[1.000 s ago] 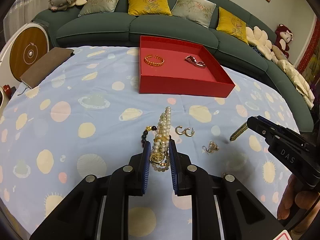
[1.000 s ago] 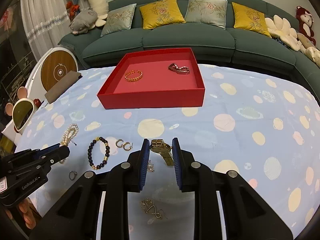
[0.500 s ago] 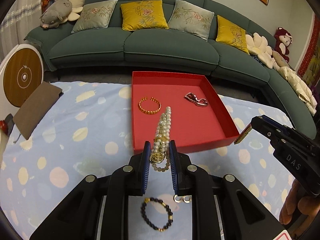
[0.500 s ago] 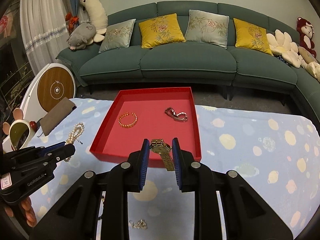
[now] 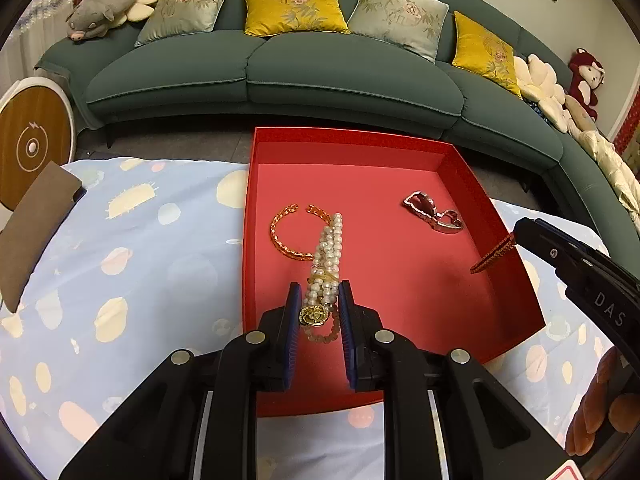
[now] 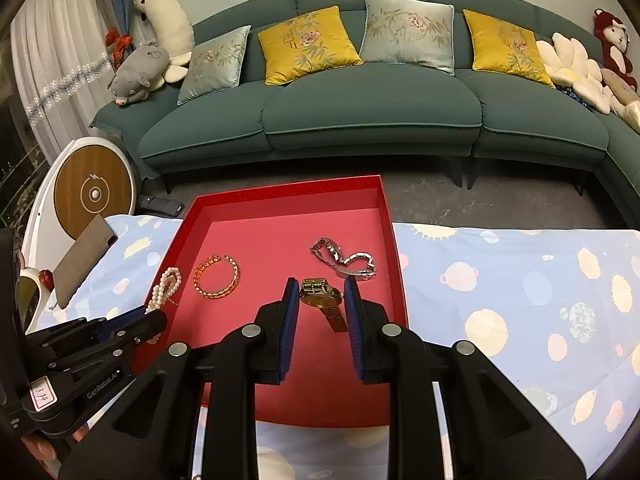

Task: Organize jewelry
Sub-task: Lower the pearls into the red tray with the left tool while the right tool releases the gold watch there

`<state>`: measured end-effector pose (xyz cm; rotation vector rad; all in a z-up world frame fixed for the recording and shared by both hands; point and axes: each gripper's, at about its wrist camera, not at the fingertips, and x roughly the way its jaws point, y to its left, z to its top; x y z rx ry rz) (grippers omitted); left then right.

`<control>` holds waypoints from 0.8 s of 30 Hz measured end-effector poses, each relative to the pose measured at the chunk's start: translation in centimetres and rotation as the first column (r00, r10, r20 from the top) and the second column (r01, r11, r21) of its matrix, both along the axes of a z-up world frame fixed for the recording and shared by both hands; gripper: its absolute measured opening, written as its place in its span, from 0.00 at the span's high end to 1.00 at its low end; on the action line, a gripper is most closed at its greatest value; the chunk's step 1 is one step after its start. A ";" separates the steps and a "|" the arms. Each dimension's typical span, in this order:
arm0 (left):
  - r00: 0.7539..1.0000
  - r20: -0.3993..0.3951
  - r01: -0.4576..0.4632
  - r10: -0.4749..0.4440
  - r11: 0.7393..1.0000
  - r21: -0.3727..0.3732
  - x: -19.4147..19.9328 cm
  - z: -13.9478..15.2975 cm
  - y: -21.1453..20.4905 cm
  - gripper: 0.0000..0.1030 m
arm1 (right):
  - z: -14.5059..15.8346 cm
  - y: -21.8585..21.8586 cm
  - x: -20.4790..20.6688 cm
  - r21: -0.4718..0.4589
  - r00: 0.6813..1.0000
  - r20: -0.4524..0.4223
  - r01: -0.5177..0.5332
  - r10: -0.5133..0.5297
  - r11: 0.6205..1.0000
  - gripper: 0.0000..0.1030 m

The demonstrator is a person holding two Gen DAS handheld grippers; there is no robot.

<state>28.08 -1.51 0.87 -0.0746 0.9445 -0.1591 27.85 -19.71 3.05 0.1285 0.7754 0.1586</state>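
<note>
- Your left tongs [image 5: 319, 312] are clamped on a pearl bracelet [image 5: 328, 256]; its near end, with a gold medallion, sits between the blue pads, and part of the strand is hidden behind them.
- The pearls hang over the red tray [image 5: 516, 268], their far end overlapping a gold open bangle [image 5: 286, 236] in that view; you cannot tell whether they touch it.
- Your right tongs [image 6: 322, 310] grip a gold watch [image 6: 322, 296] by its case, above the tray's near-right part. The band trails toward you and ends between the fingers.
- From the left wrist view, only a strip of that band shows, poking from the right tongs at the frame's right edge.
- A silver watch [image 6: 344, 258] lies on the tray floor, far right of the bangle, apart from it.
- The surface wears a light blue cloth [image 6: 520, 300] printed with planets and suns; its near part is cut off by the tong bodies.
- A brown flat pad [image 5: 32, 236] rests at the cloth's far-left edge.
- Beyond stands a green sofa [image 6: 372, 108] with yellow and grey cushions and plush toys at both ends.
- A round wooden-faced disc [image 6: 94, 192] stands on the floor at left.
</note>
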 end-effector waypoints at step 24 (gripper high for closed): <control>0.995 -0.016 -0.097 0.097 0.994 -0.057 1.7 0.0 2.0 0.82 | 0.0 -0.9 1.5 0.038 0.999 0.030 0.035 -0.037 0.999 0.70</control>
